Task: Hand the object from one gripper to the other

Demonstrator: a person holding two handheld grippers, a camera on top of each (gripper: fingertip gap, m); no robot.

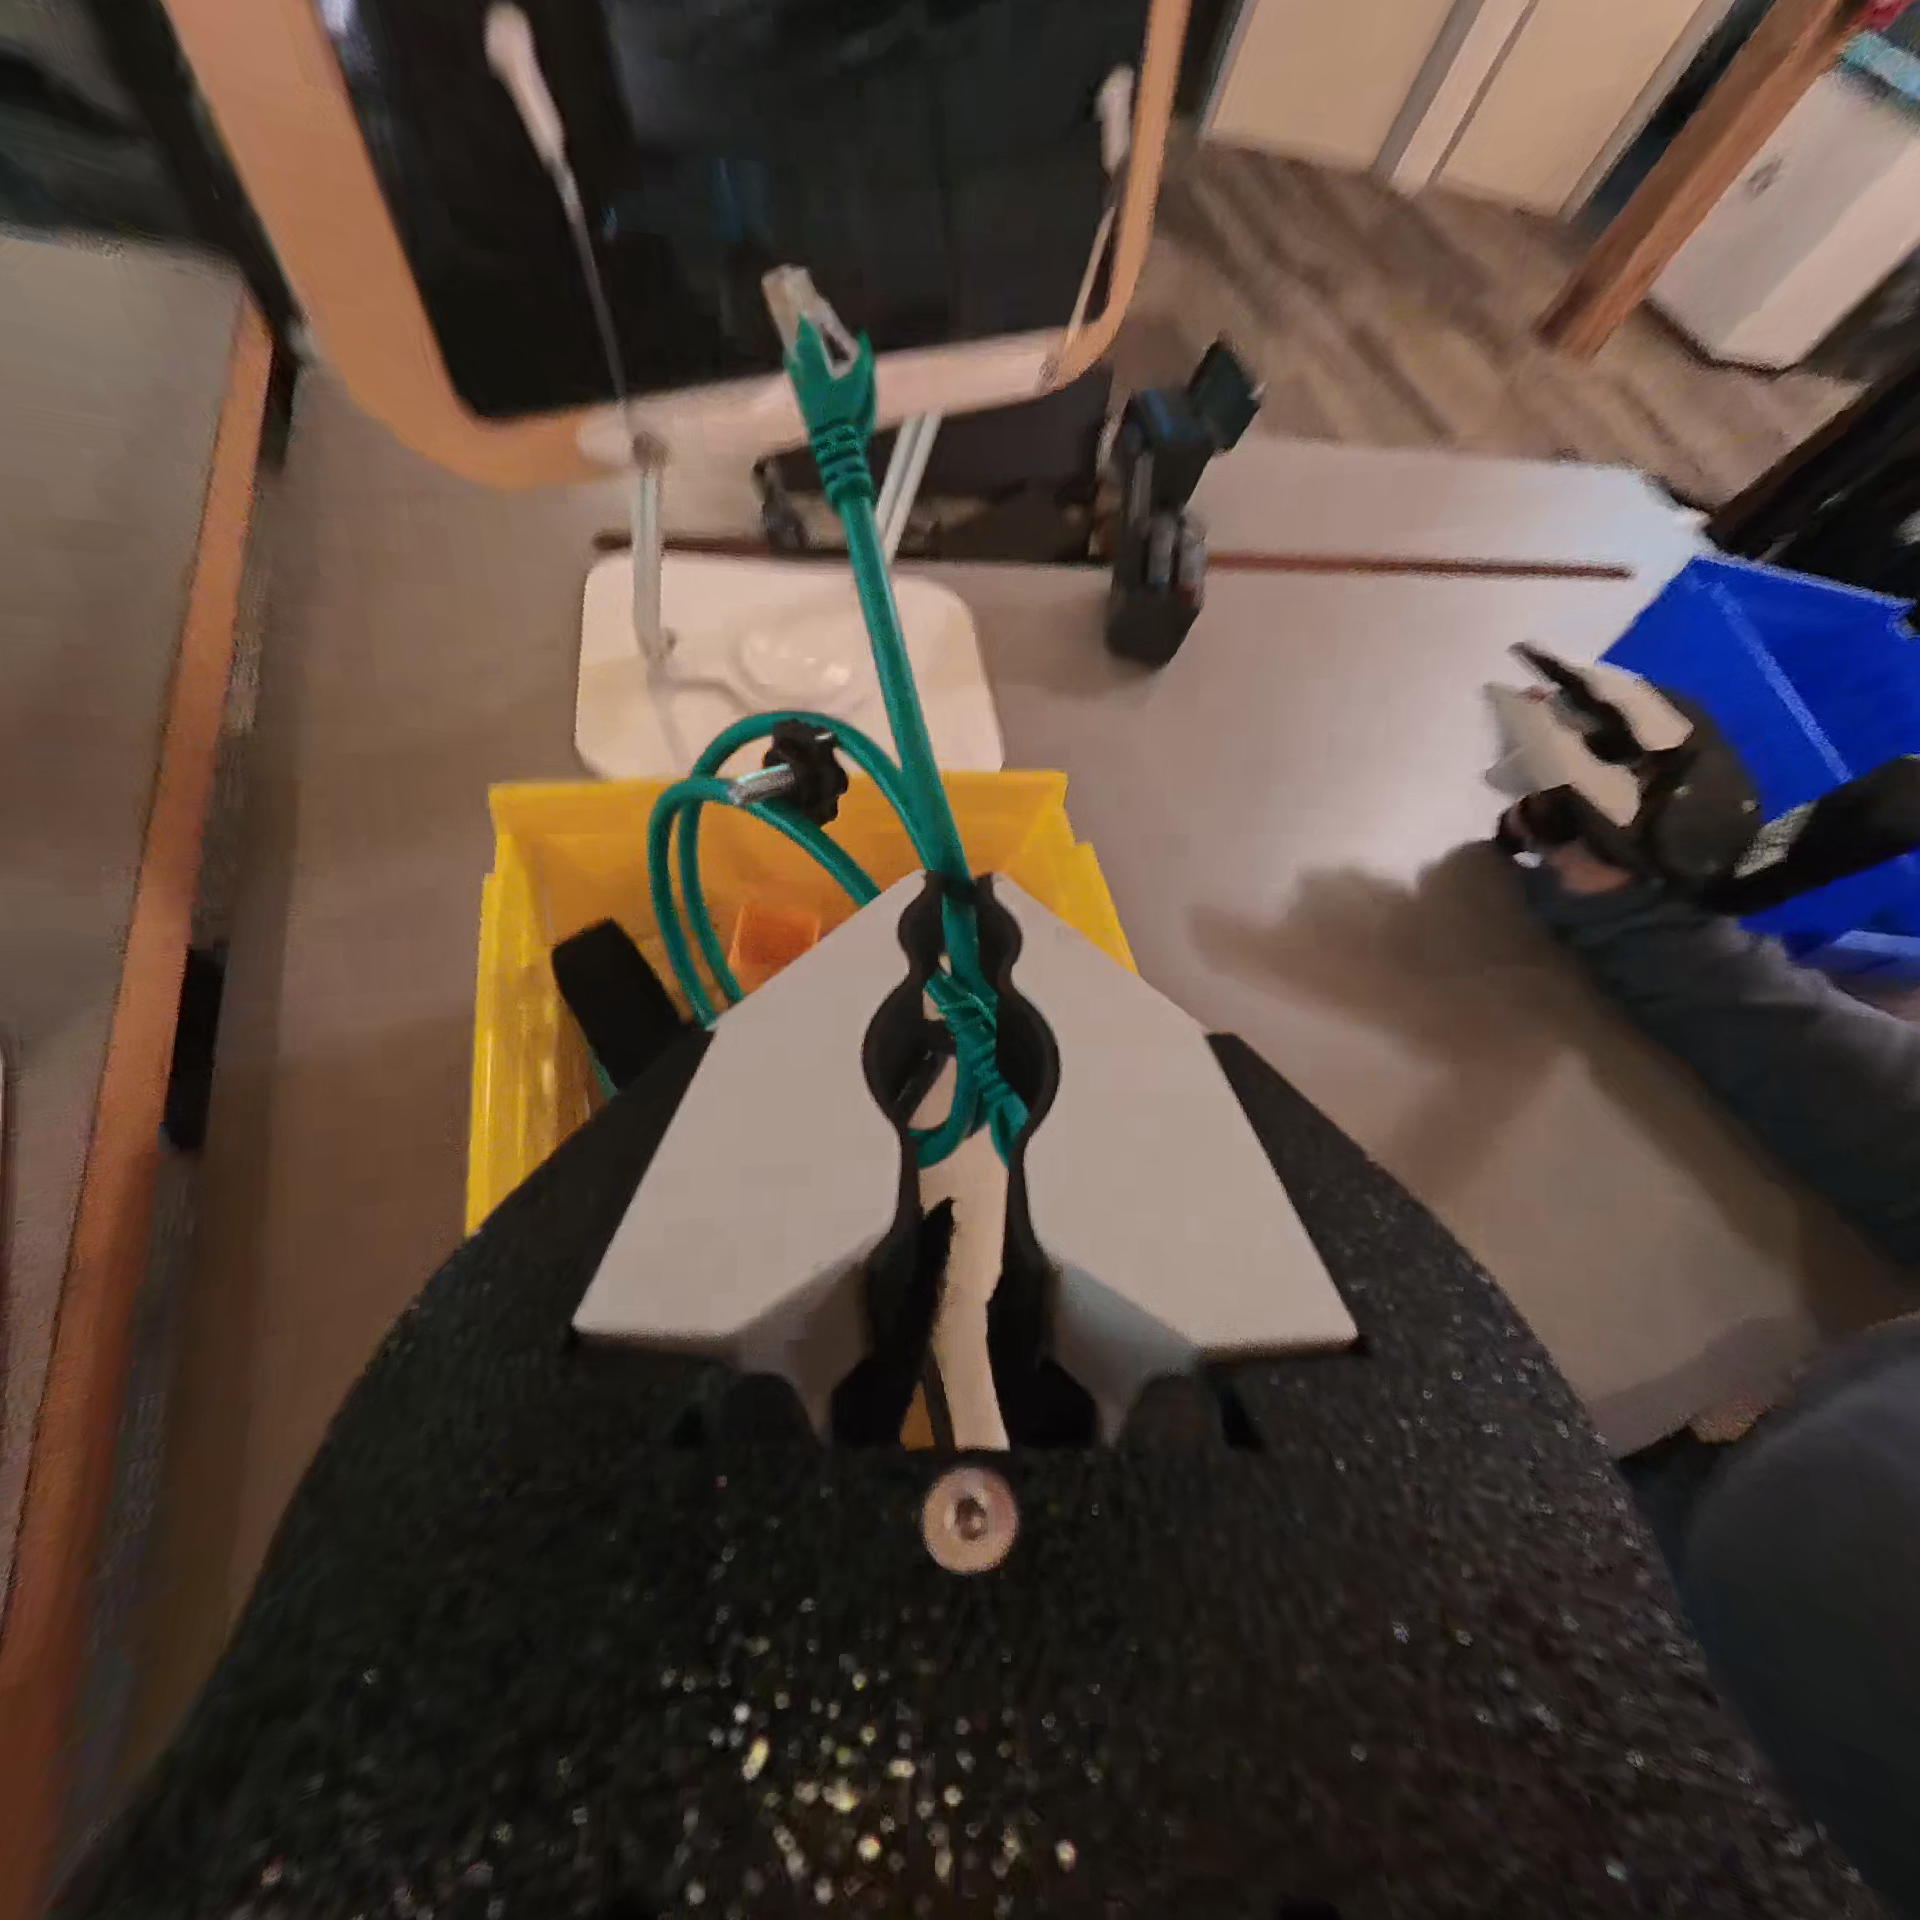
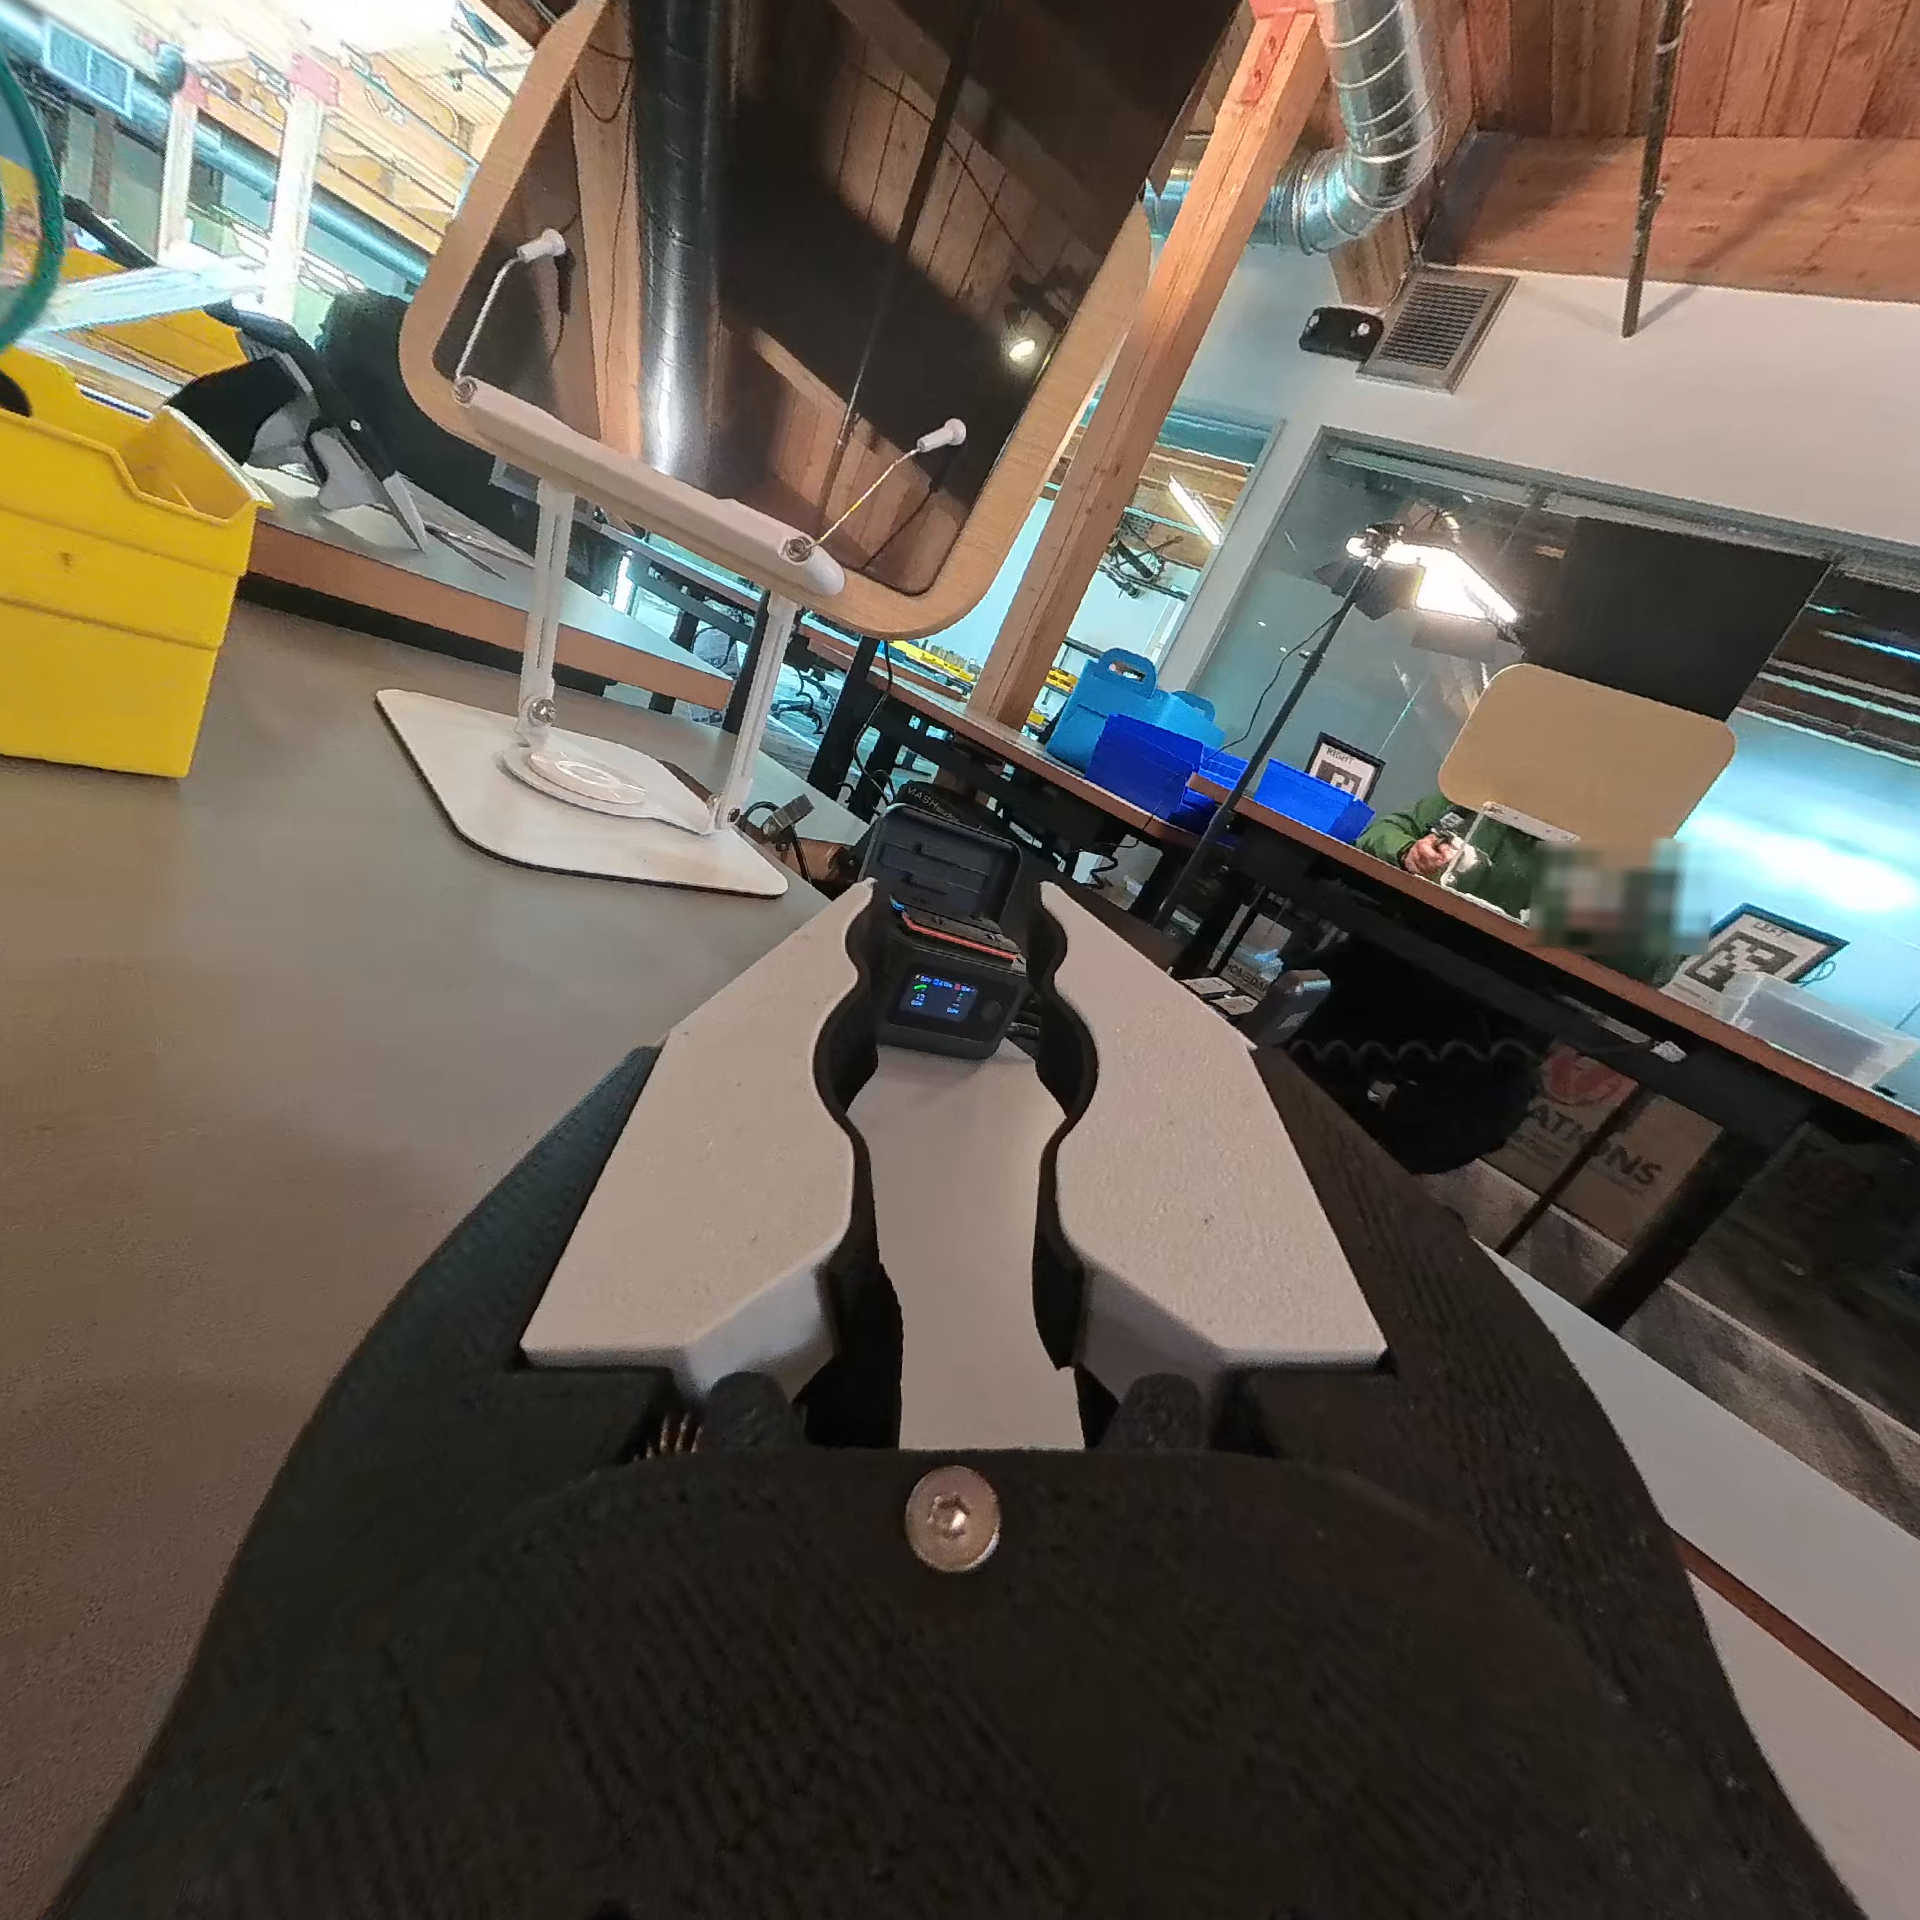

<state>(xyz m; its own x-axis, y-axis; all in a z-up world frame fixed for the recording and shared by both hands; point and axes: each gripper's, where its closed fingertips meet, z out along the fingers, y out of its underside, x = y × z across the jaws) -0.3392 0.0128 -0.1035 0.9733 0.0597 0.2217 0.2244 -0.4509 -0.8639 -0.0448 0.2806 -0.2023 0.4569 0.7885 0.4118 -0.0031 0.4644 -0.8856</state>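
Observation:
My left gripper [image 1: 956, 883] is shut on a green network cable [image 1: 894, 665], pinched between its black pads over a yellow bin [image 1: 582, 831]. The cable's free end with a clear plug [image 1: 805, 301] sticks up and away, and its coiled part loops to the left over the bin. My right gripper [image 2: 954, 894] is open and holds nothing, low over the grey table [image 2: 260, 987]. It also shows in the left wrist view [image 1: 1621, 769], far to the right of the cable. A strip of the green cable [image 2: 31, 208] shows at the right wrist view's left edge.
A tilted mirror [image 2: 810, 291] on a white base [image 2: 582, 800] stands behind the yellow bin [image 2: 104, 582]. A black device with a small screen [image 2: 940, 977] stands on the table beyond my right fingers. A blue bin [image 1: 1766, 665] sits at the right. The yellow bin holds black and orange items. About 40 centimetres separates my left fingertips from my right.

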